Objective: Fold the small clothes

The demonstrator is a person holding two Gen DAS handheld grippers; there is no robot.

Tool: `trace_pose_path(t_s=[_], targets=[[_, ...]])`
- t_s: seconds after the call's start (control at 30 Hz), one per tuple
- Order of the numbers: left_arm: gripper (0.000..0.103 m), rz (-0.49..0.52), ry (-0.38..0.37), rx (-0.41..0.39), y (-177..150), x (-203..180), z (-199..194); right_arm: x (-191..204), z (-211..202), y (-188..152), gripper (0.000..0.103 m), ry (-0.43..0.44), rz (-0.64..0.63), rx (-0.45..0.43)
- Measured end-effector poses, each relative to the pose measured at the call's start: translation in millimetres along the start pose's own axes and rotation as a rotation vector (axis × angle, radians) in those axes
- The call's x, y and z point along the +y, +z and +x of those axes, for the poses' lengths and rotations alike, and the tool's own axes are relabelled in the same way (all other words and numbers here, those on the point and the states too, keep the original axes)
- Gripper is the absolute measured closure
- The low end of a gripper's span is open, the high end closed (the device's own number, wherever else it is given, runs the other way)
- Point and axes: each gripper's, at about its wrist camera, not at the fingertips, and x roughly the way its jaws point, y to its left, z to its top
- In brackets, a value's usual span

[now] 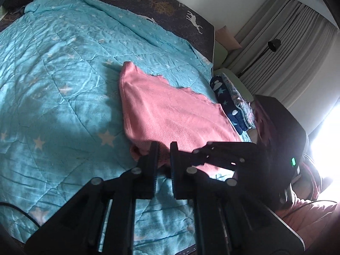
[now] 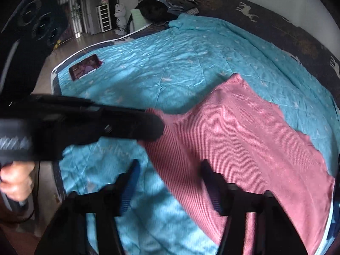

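Left wrist view, left to right: turquoise star-print quilt (image 1: 53, 85) across the left half and centre of the frame; just right of centre, spread flat on it, a pink ribbed garment (image 1: 170, 110), its near edge bunched at lower centre. There, clamped on that bunched edge, the left gripper (image 1: 163, 148), jaws nearly together with pink cloth pinched between them. Further right, at the quilt's edge and just beside the garment, a folded stack of dark star-print clothes (image 1: 231, 102). Right wrist view, left to right: at lower left a hand (image 2: 14, 182) wrapped round a handle; upper left, a lit phone (image 2: 85, 68) on the quilt; at centre left, the left gripper's tip on the garment's corner. At bottom centre, the right gripper (image 2: 170, 165), blurred, jaws spread wide, gripping nothing, pink edge below the gap.
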Motion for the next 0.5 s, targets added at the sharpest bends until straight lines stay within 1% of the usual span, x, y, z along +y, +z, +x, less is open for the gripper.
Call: trace_pose_path(t_s=[0.03, 0.07, 0.1, 0.13, 0.2, 0.27, 0.33, 0.37, 0.4, 0.5], targets=[[0.086, -0.009, 0.007, -0.01, 1, 4, -4, -7, -1, 2, 0.096, 0.033, 0.037, 0.007], [0.07, -0.022, 0.007, -0.014, 3, 8, -6, -15, 0, 3, 0.096, 0.075, 0.082, 0.006], [0.051, -0.049, 0.009, -0.026, 4, 15, -10, -24, 0, 2, 0.097, 0.113, 0.13, 0.003], [0.045, -0.083, 0.015, -0.049, 7, 24, -14, -31, -2, 1, 0.098, 0.137, 0.164, -0.001], [0.045, -0.12, 0.035, -0.065, 10, 38, -17, -44, -7, -3, 0.098, 0.192, 0.233, -0.023], [0.045, -0.155, 0.027, -0.039, 14, 49, -12, -54, -15, -6, 0.098, 0.236, 0.294, -0.052], [0.045, -0.174, 0.001, -0.003, 18, 52, -2, -61, -22, -7, 0.098, 0.265, 0.333, -0.081], [0.043, -0.177, -0.013, 0.012, 20, 51, 4, -65, -25, -8, 0.098, 0.278, 0.358, -0.095], [0.039, -0.18, -0.042, 0.034, 24, 49, 12, -69, -28, -9, 0.098, 0.292, 0.384, -0.106], [0.036, -0.207, -0.128, 0.088, 35, 46, 34, -74, -31, -9, 0.098, 0.309, 0.414, -0.114]])
